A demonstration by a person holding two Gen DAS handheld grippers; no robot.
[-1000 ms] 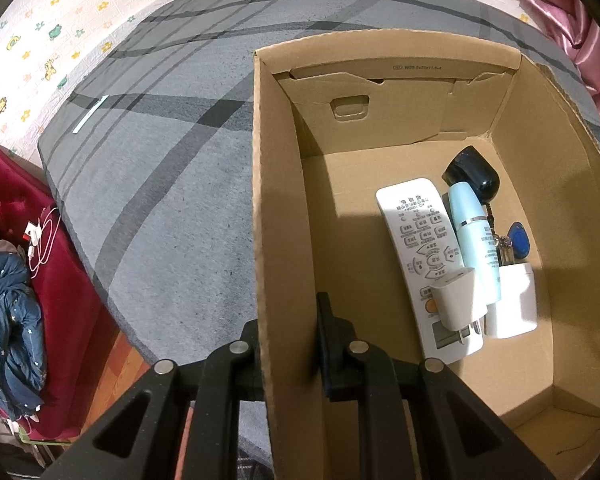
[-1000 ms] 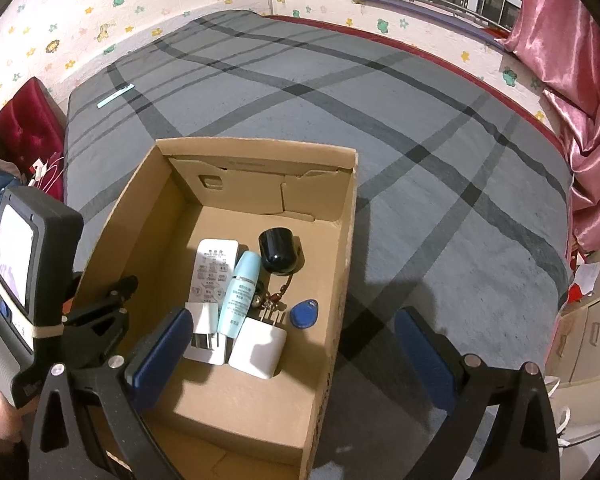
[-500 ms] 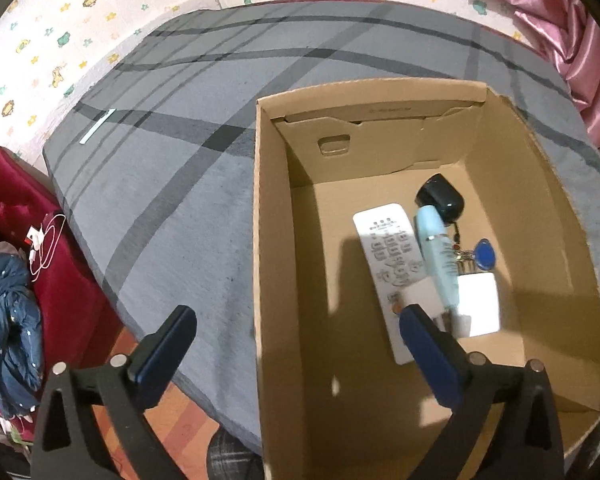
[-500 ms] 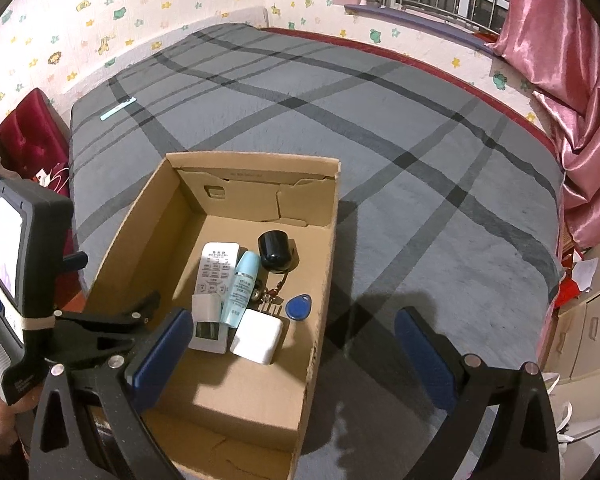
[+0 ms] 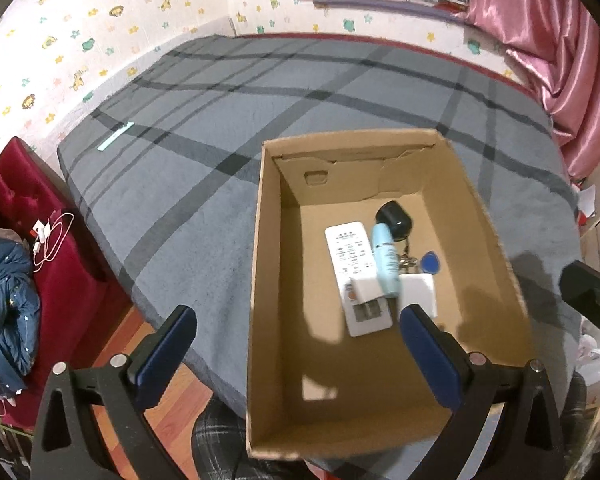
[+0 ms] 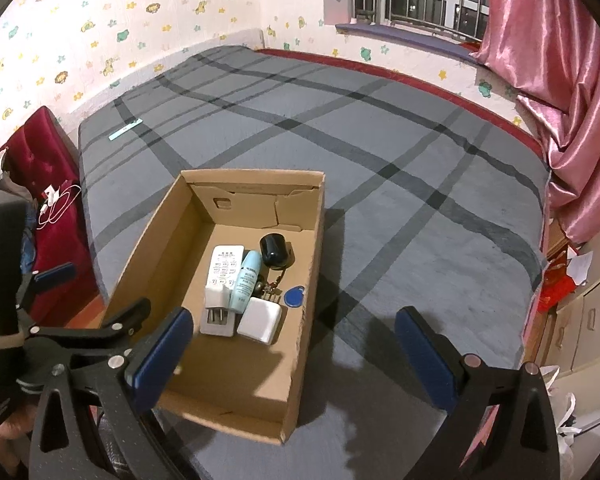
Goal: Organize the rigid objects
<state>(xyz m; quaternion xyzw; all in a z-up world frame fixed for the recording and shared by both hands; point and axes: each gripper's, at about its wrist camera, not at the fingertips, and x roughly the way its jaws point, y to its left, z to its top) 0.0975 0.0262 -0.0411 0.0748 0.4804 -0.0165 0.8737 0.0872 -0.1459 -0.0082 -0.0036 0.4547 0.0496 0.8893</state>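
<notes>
- The cardboard box (image 6: 236, 304) sits on the grey plaid bedspread (image 6: 380, 184), near the bed's front edge, and everything rigid I can spot is already inside it.
- In the box lie a white remote control (image 6: 223, 270), a pale blue tube (image 6: 245, 280) leaning across it, a small white plug adapter (image 6: 217, 295), a white charger block (image 6: 259, 319), a black round-topped thing (image 6: 274, 251) and a bunch of keys with a blue fob (image 6: 293, 297), all clustered toward the right wall.
- Only a thin pale strip (image 6: 125, 131) is left on the bedspread, far off near the wall; whether it belongs to the job I can't say. To my eye the sorting looks about finished.
- The left gripper (image 5: 296, 354) hangs above the box's near left wall, jaws spread as wide as they go, with nothing gripped.
- The right gripper (image 6: 292, 352) hovers over the box's near right corner, jaws likewise wide apart and empty.
</notes>
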